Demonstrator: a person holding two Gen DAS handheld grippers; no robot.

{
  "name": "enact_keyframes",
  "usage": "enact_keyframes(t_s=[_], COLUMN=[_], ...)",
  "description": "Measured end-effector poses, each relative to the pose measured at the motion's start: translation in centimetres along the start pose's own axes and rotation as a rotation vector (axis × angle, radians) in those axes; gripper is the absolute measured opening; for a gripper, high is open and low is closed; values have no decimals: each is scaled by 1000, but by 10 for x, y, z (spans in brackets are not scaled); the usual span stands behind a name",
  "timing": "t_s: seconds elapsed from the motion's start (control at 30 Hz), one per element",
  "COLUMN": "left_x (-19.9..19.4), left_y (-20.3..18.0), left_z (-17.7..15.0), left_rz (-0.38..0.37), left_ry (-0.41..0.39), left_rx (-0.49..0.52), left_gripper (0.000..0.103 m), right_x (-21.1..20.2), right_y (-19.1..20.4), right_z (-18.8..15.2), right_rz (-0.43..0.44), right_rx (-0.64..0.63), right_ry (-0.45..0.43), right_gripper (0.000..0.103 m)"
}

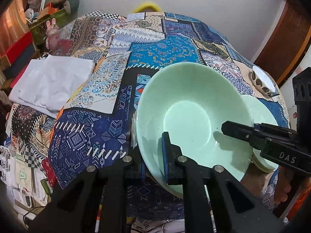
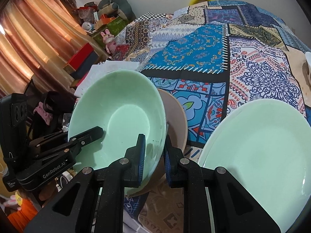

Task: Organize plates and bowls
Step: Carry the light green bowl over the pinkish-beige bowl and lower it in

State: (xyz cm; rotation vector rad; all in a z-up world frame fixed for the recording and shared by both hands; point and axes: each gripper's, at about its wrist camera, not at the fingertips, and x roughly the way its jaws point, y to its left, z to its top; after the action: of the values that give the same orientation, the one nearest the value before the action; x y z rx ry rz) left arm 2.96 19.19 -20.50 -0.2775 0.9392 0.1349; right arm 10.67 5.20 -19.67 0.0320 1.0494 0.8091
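Step in hand: looks like the big mint-green bowl (image 1: 191,116) is mid-carry, tilted and gripped by its rim from two sides.
Left gripper (image 1: 154,155): pinched on the bowl's near rim, one blue pad inside the bowl, the other outside.
Right gripper (image 2: 154,155): same deal on the opposite rim, fingers clamped across the wall.
Where the bowl is: tipped over the patchwork tablecloth (image 1: 161,52), and I can't tell whether its base touches anything.
Beige bowl (image 2: 176,116): sitting just behind the green bowl, touching or nearly so from the right wrist view.
Green plate (image 2: 258,147): right of the green bowl, flat on the cloth.
Spotted bowl (image 1: 262,81): beyond the green bowl, near the table's far right edge.
Next move, my guess: level the green bowl and nest it with the beige bowl. Both hands need to release together so it doesn't tip or clack.
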Motion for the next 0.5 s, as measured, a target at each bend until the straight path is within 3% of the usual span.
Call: enact_keyframes(t_s=[0.5], left_x=[-3], left_y=[-11], left_z=[-1], left_rz=[105], left_ry=[-57], left_rx=[87], left_gripper=[14], right_x=[5], right_y=[5], right_z=[3], right_rz=[-29], right_rx=[-27], right_ry=[-1], right_gripper=[16])
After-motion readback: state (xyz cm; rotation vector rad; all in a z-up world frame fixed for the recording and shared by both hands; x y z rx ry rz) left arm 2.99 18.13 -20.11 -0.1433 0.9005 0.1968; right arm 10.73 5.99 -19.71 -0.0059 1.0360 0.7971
